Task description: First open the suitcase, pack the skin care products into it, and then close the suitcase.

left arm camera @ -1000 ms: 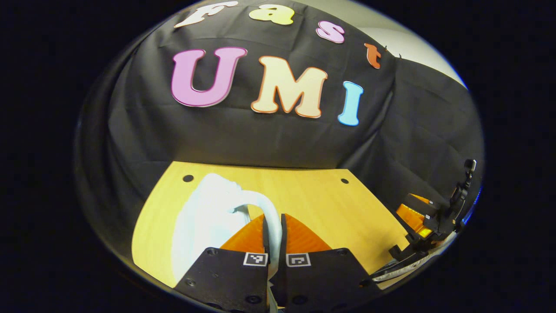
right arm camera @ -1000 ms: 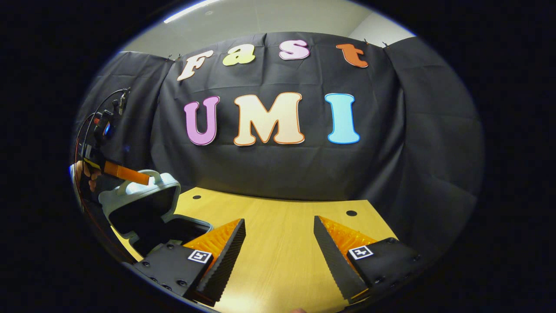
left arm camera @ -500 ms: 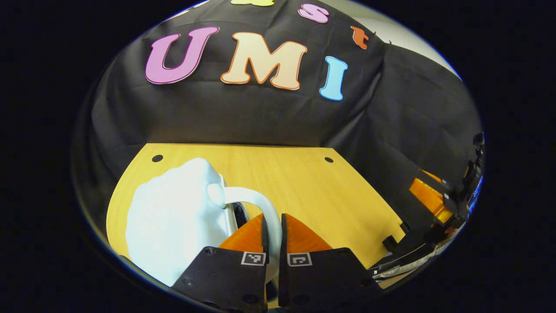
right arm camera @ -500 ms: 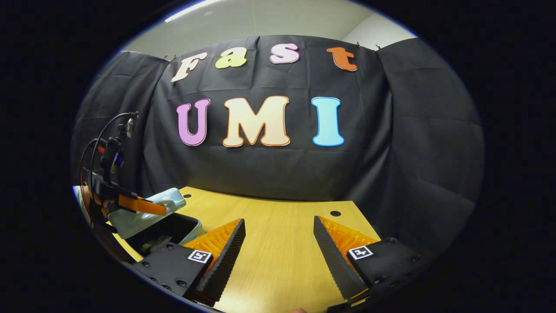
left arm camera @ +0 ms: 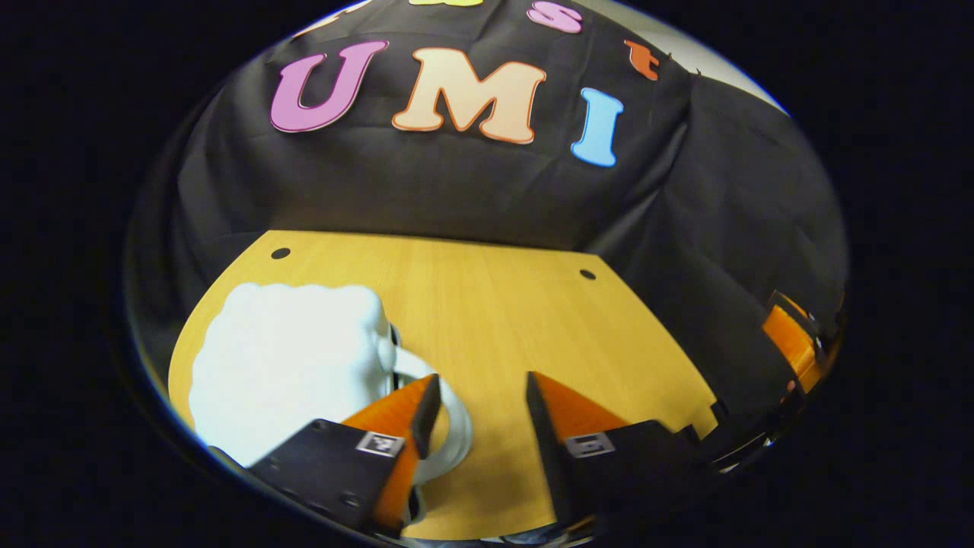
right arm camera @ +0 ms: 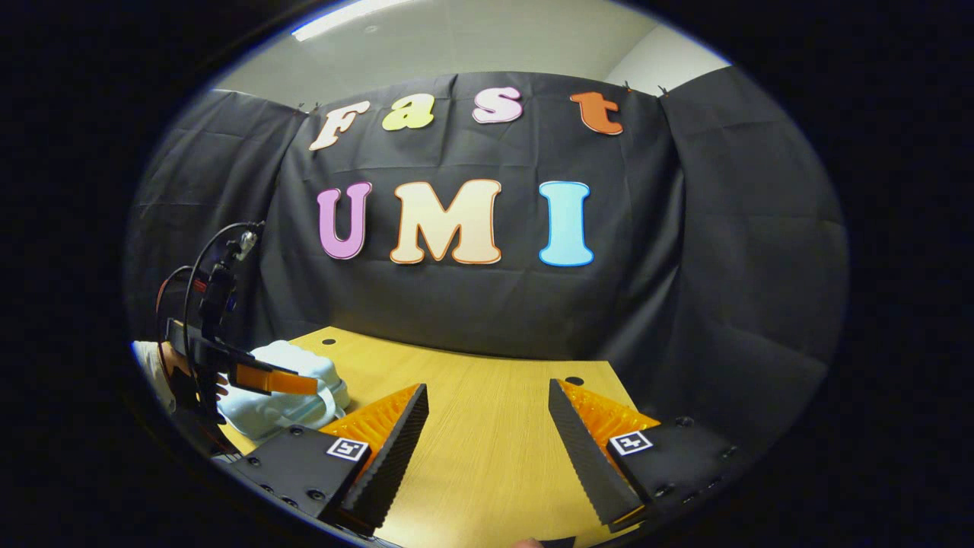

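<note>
Released a moment ago, the suitcase handle (left arm camera: 449, 426) no longer sits pinched between the orange fingers of the left gripper (left arm camera: 475, 396), whose jaws now stand apart with bare wood showing between them. Half a second earlier those fingers were clamped together on the white loop; the lid, raised a second ago, has since come down.

From the left gripper view, the small white suitcase (left arm camera: 289, 358) lies closed on the yellow wooden table (left arm camera: 487, 304), left of the gripper, its moulded shell facing up. Its curved handle rests just beside the inner face of the left finger (whether the two touch cannot be told). At the far right edge of that view the right gripper (left arm camera: 791, 346) shows as an orange and black shape off the table's corner.

From the right gripper view, the right gripper (right arm camera: 487, 415) hangs above the table (right arm camera: 487, 457) with its serrated fingers spread wide and nothing between them. Well to its left, the suitcase (right arm camera: 285, 388) sits shut near the table's edge, with the left gripper (right arm camera: 278, 380) over it and a hand (right arm camera: 179, 373) behind, trailing black and red cables. Black cloth backs the booth, under a pale ceiling.
</note>
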